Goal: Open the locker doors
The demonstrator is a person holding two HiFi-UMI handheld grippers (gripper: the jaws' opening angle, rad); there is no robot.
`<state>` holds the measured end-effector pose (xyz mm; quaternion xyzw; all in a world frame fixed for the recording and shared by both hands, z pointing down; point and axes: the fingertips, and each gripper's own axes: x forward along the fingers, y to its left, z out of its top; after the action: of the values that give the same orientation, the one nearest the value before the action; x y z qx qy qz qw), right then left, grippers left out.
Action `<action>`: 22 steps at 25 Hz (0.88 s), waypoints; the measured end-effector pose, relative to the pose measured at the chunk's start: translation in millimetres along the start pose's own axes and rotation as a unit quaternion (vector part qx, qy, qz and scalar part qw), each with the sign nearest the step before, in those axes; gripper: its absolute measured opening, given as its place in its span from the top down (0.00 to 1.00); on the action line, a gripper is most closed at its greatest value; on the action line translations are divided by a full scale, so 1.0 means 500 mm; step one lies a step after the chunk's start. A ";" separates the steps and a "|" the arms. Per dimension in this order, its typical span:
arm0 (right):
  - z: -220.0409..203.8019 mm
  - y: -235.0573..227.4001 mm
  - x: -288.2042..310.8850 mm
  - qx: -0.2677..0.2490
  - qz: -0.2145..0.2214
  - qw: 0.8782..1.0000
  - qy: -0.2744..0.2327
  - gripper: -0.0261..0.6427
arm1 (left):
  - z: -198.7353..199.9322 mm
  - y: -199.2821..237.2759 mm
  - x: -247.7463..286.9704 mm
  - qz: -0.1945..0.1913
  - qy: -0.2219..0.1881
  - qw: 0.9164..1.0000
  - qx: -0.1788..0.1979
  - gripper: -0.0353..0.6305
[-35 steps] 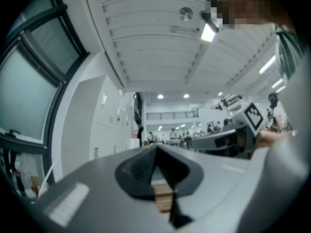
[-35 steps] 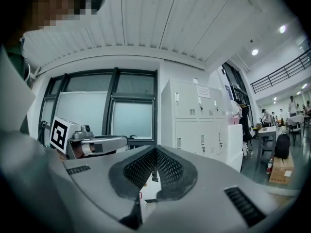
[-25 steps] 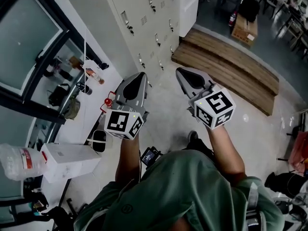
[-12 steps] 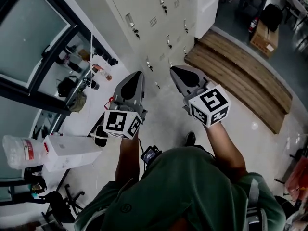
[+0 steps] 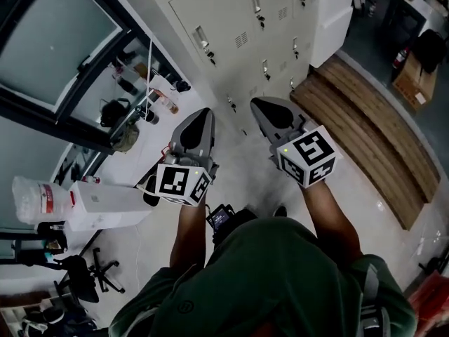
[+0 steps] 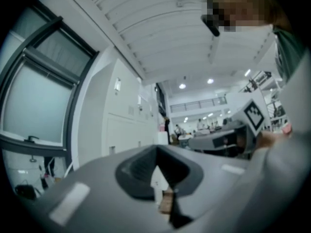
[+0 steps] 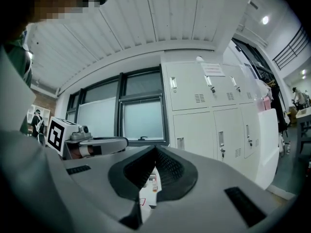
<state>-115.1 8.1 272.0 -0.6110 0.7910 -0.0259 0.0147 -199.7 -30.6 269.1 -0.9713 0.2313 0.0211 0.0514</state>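
The cream lockers [image 5: 238, 20] stand ahead at the top of the head view, all visible doors closed, each with a small handle and vent. Both grippers are held side by side in front of the person's chest, well short of the lockers and touching nothing. My left gripper [image 5: 200, 114] is shut and empty. My right gripper [image 5: 261, 106] is shut and empty too. The right gripper view shows two rows of closed locker doors [image 7: 214, 115] to the right of my right gripper [image 7: 155, 149]. In the left gripper view, the lockers [image 6: 126, 125] lie left of my left gripper [image 6: 156, 152].
A wooden platform [image 5: 365, 139] lies on the floor to the right of the lockers. At left, a white table [image 5: 123, 163] with bottles runs under a dark-framed window [image 5: 63, 41]. A white box [image 5: 105, 206] and plastic bottle [image 5: 35, 199] sit nearer. An office chair [image 5: 84, 279] is at lower left.
The lockers have come nearer and lower in the head view as the person walks toward them. Both grippers stay shut and side by side.
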 end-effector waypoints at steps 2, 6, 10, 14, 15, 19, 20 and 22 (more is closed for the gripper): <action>-0.005 -0.020 0.020 0.006 0.003 1.000 0.001 0.95 | -0.003 0.015 0.016 0.007 0.004 1.000 0.001 0.95; -0.020 -0.052 0.073 0.011 0.006 1.000 0.006 0.95 | -0.021 0.061 0.054 0.014 0.005 1.000 -0.001 0.95; -0.019 -0.089 0.131 -0.001 -0.002 1.000 0.013 0.95 | -0.036 0.110 0.110 0.006 -0.004 1.000 -0.011 0.95; 0.003 -0.120 0.203 -0.017 -0.010 1.000 0.012 0.95 | -0.024 0.172 0.168 -0.004 -0.021 1.000 -0.010 0.95; 0.005 -0.127 0.224 -0.019 -0.011 1.000 0.012 0.95 | -0.023 0.188 0.182 -0.006 -0.024 1.000 -0.011 0.95; 0.002 -0.148 0.295 -0.020 -0.018 1.000 0.013 0.95 | -0.027 0.239 0.225 -0.021 -0.031 0.999 -0.014 0.95; -0.001 -0.150 0.312 -0.019 -0.017 1.000 0.015 0.95 | -0.030 0.251 0.232 -0.022 -0.031 0.999 -0.014 0.95; -0.012 -0.150 0.344 -0.017 -0.013 1.000 0.022 0.95 | -0.038 0.274 0.241 -0.023 -0.028 0.999 -0.017 0.95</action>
<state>-86.4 -177.3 283.7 -0.6205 0.7837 -0.0254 -0.0134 -153.6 -207.9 267.9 -0.9762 0.2068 0.0513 0.0414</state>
